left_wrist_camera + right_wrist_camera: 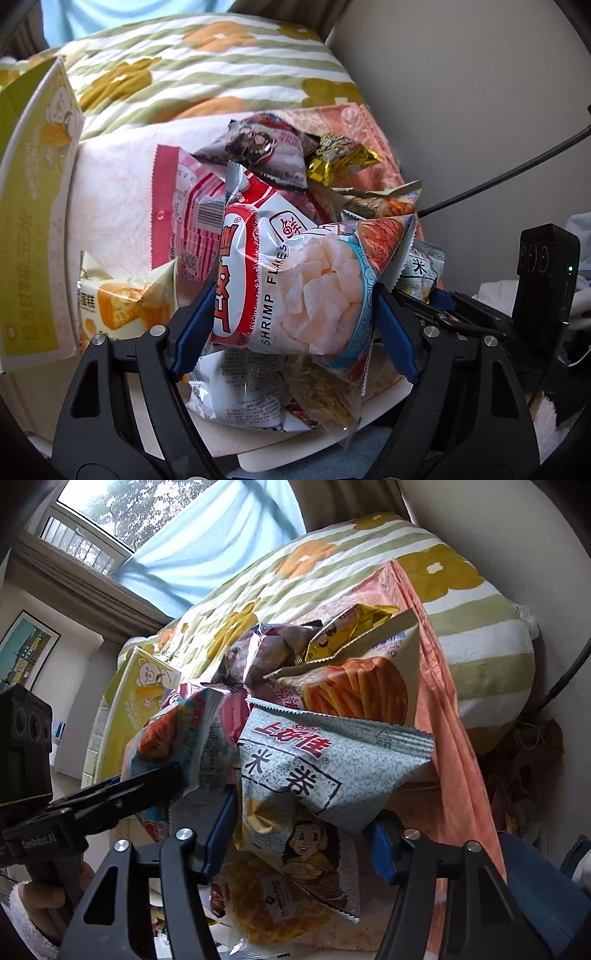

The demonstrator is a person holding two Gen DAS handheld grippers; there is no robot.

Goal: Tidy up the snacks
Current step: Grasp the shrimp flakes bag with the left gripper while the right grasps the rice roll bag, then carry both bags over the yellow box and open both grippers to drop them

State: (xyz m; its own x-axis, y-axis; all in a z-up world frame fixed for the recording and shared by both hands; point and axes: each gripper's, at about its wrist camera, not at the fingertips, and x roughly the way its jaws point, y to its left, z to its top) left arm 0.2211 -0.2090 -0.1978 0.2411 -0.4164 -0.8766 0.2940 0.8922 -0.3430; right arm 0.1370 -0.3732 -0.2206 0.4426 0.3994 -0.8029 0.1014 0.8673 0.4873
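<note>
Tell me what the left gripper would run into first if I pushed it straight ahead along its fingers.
The left gripper already has the shrimp flakes bag between its blue fingers. Pushed on, that bag would probably press into the pink packet and the snack pile beyond; depth is unclear.

A pink plastic sheet (110, 192) is covering the surface under the snack pile (266, 206), lying ahead of the left gripper (291, 325); a flowered quilt (207, 66) is bunching beyond it.

Soft daylight enters from the window (88, 528) at ten o'clock; glare streaks the snack bags (295, 280), and fisheye edges bend and darken.
</note>
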